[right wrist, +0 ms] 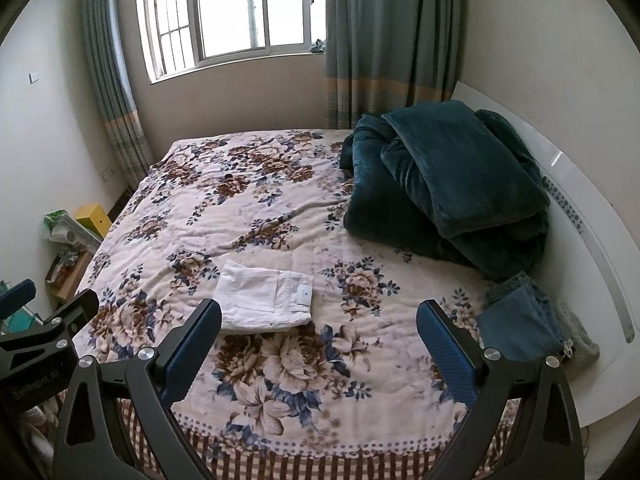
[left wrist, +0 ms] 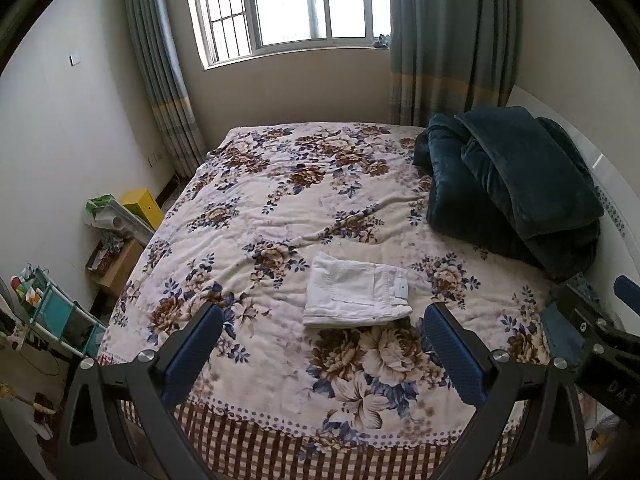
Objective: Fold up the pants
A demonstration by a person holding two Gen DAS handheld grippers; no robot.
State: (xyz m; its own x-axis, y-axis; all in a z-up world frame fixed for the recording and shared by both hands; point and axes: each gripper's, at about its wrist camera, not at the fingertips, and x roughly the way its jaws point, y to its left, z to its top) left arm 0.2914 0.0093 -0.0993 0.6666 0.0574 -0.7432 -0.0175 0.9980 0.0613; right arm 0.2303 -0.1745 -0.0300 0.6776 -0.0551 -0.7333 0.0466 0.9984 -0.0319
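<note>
nearest the viewer, the left gripper (left wrist: 320,344) and right gripper (right wrist: 316,340) are hovering over the foot of the bed, both spread wide and holding nothing. beyond them, the white pants (left wrist: 356,296) are lying on the floral bedspread (left wrist: 280,200) in a compact folded rectangle, with a dark teal blanket (left wrist: 512,184) piled farther back. the folding is looking essentially finished, so any next move is probably just pulling away or neatening an edge.

The left hand-held gripper (left wrist: 322,334) has its blue-padded fingers (left wrist: 196,350) spread wide apart, holding nothing. The right hand-held gripper (right wrist: 318,332) is spread wide too, empty, held beside the left at a similar height.
</note>
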